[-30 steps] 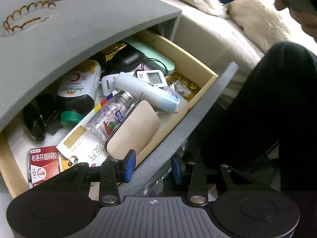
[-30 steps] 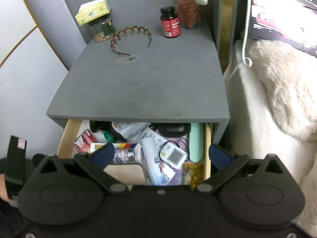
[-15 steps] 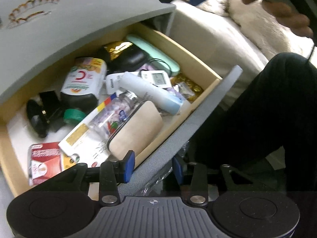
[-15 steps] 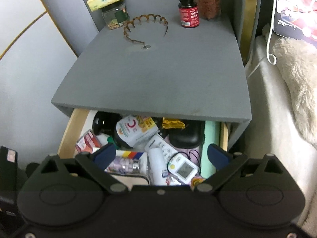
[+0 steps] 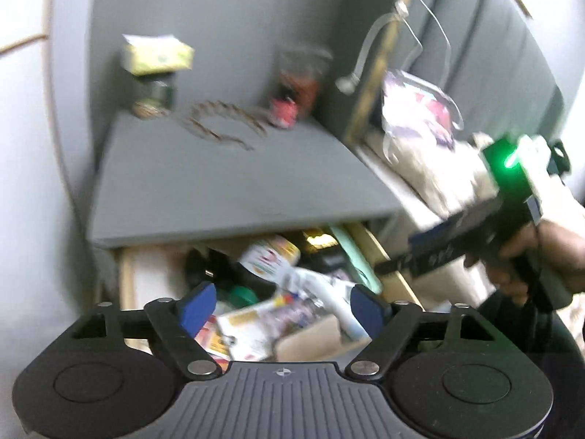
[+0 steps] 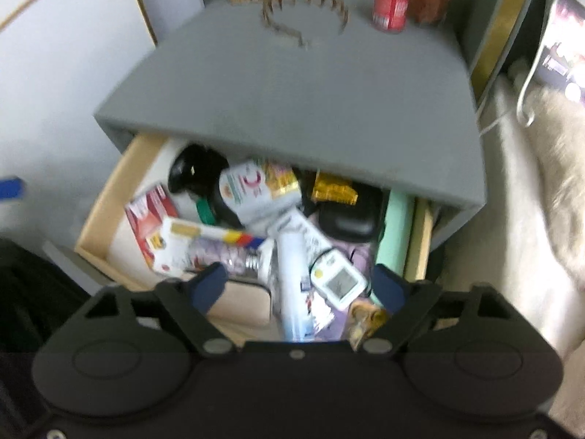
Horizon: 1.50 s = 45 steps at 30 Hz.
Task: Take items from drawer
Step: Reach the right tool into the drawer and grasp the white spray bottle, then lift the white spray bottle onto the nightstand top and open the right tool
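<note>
One open drawer (image 6: 98, 226), centre frame, holds a white tube (image 6: 292, 278), one thermometer (image 6: 338, 280) and clutter; left gripper (image 5: 279, 305) spreading, right gripper (image 6: 298, 287) narrowing, both empty.

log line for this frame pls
drawer: open, full | left gripper: opening, empty | right gripper: closing, empty, above white tube

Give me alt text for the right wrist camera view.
The right tongs, closing with nothing gripped, hover over an open drawer crammed with bottles, boxes and a white spray tube, under a grey nightstand top.
</note>
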### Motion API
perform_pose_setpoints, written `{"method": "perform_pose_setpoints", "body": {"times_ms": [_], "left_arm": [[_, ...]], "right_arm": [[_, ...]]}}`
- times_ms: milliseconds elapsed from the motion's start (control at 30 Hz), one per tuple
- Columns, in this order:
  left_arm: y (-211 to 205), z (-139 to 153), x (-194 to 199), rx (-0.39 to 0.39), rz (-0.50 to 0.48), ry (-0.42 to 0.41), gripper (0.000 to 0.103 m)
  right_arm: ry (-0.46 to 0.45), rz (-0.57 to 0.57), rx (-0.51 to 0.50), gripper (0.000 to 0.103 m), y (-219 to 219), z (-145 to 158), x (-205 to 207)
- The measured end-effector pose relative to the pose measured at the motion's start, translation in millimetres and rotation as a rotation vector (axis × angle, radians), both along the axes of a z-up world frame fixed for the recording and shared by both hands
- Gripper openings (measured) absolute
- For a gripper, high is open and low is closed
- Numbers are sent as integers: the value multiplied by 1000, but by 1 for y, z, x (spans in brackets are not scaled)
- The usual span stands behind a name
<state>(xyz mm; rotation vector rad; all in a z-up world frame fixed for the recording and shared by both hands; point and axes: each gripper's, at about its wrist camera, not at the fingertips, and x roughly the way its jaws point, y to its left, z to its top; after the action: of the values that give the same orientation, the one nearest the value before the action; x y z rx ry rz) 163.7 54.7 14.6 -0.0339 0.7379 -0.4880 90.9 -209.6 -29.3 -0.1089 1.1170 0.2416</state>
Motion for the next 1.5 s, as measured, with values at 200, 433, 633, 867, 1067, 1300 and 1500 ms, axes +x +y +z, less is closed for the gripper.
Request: {"method": "perform_pose_setpoints", "body": {"times_ms": [200,433,633,867,1067,1300,1500], "left_arm": [[9,-15,-3,5,76,-53,87],[24,-38,1,-83,204,-78,87],[45,-45,4,-193,261,-29,87],[47,-40,-16,-200,266,-39,88],[41,-44,-18,-166,257,-30,88],[36,-48,-24,-151,280,-22,88],[28,-55,-22,-82,319,32,88]], "right_arm": [[116,-14,-72,63,22,-46,36],[147,-32,-125,61,40,-73,52],[189,-40,-165,46,47,-94,61],[221,-43,-149,32,45,-110,62],[164,-50,-107,30,36,-101,48],[-86,-80,5,30,25,-42,7],[-381,-11,84,30,43,38,-18]]}}
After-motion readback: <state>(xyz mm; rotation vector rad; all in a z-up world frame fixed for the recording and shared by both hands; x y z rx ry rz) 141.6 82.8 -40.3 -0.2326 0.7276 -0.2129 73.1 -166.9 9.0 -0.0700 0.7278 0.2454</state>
